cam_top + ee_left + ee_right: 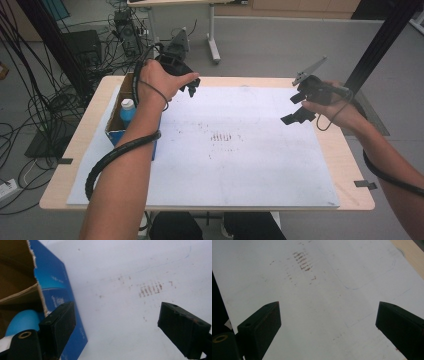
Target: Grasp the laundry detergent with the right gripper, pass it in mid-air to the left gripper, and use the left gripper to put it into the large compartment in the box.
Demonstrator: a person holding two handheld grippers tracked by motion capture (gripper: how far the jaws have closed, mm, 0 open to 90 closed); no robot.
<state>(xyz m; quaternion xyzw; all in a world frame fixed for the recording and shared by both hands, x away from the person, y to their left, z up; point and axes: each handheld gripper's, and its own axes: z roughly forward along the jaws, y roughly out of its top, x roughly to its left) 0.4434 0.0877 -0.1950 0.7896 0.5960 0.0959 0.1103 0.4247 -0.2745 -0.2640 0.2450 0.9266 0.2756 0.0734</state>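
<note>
My left gripper (192, 90) hovers over the far left part of the white sheet (240, 170), just right of an open blue cardboard box (114, 127). Its jaws stand open with nothing between them, as the left gripper view (115, 325) shows, with the box wall (57, 285) beside the left jaw. A blue bottle with a white cap (127, 111) stands in the box; its blue body (22, 321) shows behind that jaw. My right gripper (295, 108) is held above the sheet's right edge, open and empty (328, 325).
Brown smudges (222, 137) mark the sheet's middle; a faint pen outline (372, 277) lies to their right. The wooden table (345, 150) shows around the sheet, with black tape tabs (365, 184) at its edges. Cables (30, 100) and black posts stand off the table's left.
</note>
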